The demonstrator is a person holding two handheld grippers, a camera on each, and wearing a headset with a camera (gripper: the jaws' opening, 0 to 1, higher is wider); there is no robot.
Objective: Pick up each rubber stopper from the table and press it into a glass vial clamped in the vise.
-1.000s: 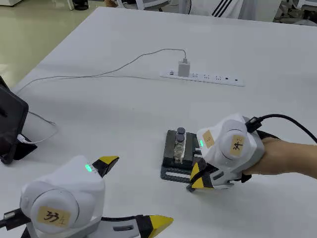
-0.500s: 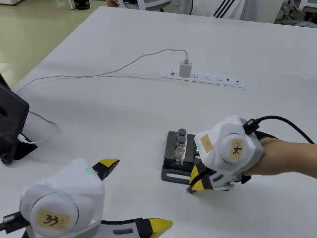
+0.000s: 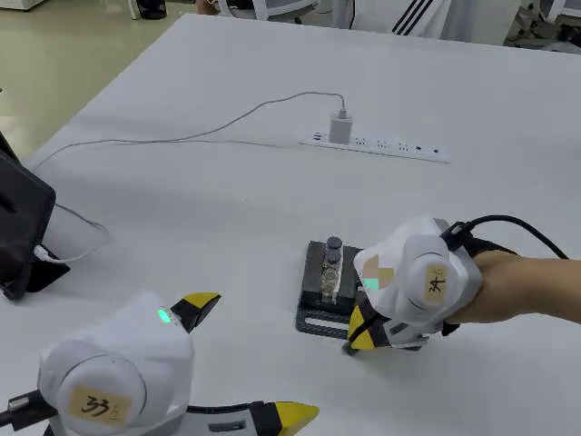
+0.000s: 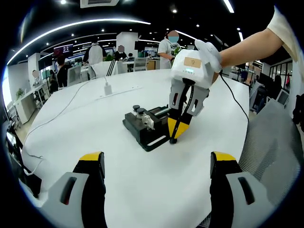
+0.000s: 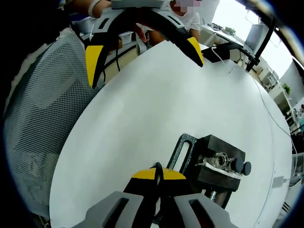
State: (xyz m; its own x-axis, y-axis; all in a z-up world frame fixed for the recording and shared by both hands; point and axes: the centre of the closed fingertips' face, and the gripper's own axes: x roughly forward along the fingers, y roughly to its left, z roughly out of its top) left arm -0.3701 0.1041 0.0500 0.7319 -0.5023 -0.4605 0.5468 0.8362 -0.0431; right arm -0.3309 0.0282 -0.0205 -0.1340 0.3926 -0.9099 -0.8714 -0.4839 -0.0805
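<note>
Two stoppers (image 5: pixel 246 167) are seen in one vise (image 4: pixel 145 137) beside the right gripper (image 5: pixel 158 173), which is pinched together. The left gripper (image 4: pixel 157 159) is spread apart; the vials (image 3: pixel 329 277) are blurred.

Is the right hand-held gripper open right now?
No, the right hand-held gripper has its yellow tips pressed together, close beside the vise.

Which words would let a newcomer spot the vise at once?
On the broad white table, look at the near middle, right beside the right claw. The small black metal vise sits there, clamping clear glass. Unlike the flat white power strip farther back, it is a dark, squat block.
</note>
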